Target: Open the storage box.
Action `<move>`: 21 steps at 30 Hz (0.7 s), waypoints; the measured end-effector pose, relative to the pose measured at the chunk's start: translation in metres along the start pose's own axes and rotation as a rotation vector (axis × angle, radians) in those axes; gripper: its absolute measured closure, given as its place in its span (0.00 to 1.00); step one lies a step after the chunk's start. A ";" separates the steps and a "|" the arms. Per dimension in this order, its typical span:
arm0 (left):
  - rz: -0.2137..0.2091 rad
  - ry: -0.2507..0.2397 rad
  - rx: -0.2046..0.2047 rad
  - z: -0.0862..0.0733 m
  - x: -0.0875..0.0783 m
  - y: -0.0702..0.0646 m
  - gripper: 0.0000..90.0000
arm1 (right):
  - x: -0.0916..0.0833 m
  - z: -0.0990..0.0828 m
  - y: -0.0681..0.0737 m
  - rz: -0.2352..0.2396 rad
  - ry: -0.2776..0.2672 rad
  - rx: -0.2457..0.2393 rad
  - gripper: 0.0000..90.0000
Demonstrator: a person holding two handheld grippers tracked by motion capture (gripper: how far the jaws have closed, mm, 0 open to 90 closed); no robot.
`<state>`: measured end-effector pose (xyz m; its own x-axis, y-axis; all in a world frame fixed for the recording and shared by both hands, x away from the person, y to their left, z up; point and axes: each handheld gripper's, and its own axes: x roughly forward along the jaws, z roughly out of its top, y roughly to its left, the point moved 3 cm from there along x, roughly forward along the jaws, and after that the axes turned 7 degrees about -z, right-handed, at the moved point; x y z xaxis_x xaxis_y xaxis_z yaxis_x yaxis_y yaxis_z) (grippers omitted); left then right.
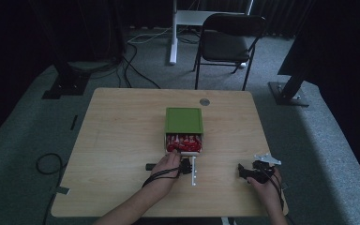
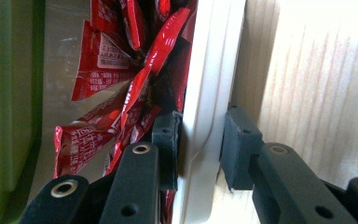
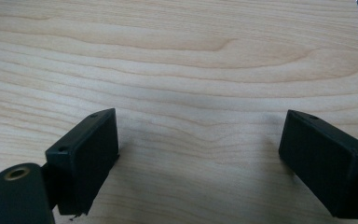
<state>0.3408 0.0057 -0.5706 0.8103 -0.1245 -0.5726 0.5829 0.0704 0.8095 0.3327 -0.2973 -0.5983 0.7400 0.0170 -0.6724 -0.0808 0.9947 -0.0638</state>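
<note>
A green box (image 1: 183, 120) stands at the middle of the table, its white drawer (image 1: 190, 153) pulled out toward me and stuffed with red packets (image 1: 183, 141). My left gripper (image 1: 186, 165) is turned on its side at the drawer's front. In the left gripper view its pads press both sides of the white drawer front (image 2: 209, 70), one pad inside among the red packets (image 2: 121, 84), so the left gripper (image 2: 203, 149) is shut on that wall. My right gripper (image 1: 243, 170) lies on the table at the near right. Its jaws (image 3: 200, 163) stand wide open over bare wood.
The wooden table (image 1: 122, 140) has a round grommet (image 1: 205, 101) near its far edge. A black folding chair (image 1: 228, 40) and a white desk leg (image 1: 173, 33) stand beyond it, with cables on the carpet at the left.
</note>
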 end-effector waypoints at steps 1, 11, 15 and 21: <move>-0.003 0.003 0.004 0.000 -0.001 0.000 0.79 | 0.000 0.000 0.000 0.000 0.000 0.000 0.12; -0.014 0.003 0.005 0.000 -0.010 -0.006 0.79 | 0.000 0.000 0.000 0.000 0.000 0.000 0.12; -0.018 0.000 0.008 0.000 -0.013 -0.008 0.79 | 0.000 0.000 0.000 0.000 0.000 0.001 0.12; -0.016 -0.005 0.002 0.000 -0.015 -0.010 0.79 | 0.000 0.000 0.000 0.000 0.000 0.001 0.12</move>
<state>0.3230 0.0065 -0.5698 0.8006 -0.1303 -0.5849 0.5957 0.0666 0.8005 0.3327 -0.2973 -0.5983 0.7399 0.0170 -0.6725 -0.0804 0.9948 -0.0632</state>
